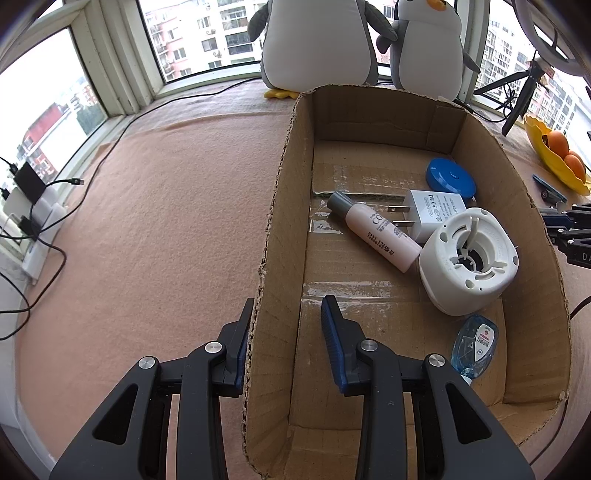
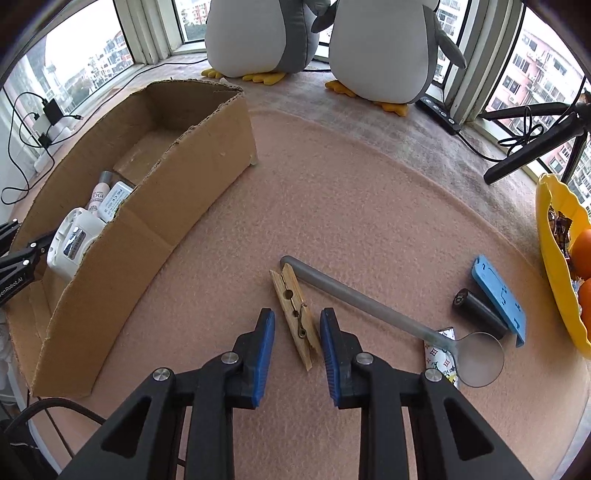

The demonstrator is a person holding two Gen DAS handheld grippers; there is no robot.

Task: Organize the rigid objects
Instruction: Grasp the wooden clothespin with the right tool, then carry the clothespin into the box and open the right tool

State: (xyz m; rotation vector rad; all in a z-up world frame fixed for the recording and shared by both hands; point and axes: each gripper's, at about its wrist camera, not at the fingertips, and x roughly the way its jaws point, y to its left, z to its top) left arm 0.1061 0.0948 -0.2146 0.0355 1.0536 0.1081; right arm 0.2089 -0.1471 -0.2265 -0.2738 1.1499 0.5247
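A wooden clothespin (image 2: 295,314) lies on the pink felt between the fingers of my right gripper (image 2: 297,314). The right pad is at its edge, a gap shows at the left pad, and the jaws are open around it. Beside it lie a grey-handled magnifier (image 2: 369,301), a black cylinder (image 2: 478,308) and a blue flat piece (image 2: 498,301). My left gripper (image 1: 288,301) straddles the left wall of the cardboard box (image 1: 273,229) and is shut on it. Inside the box are a pink bottle (image 1: 373,230), a white charger (image 1: 432,214), a blue round case (image 1: 448,177), a white round device (image 1: 469,258) and a blue correction tape (image 1: 474,345).
Two plush penguins (image 2: 266,33) stand at the window behind the felt. A yellow bowl (image 2: 554,258) with oranges sits at the right edge, with a black tripod leg (image 2: 535,147) behind it. Cables and chargers (image 1: 33,206) trail along the left sill. A patterned packet (image 2: 439,354) lies under the magnifier.
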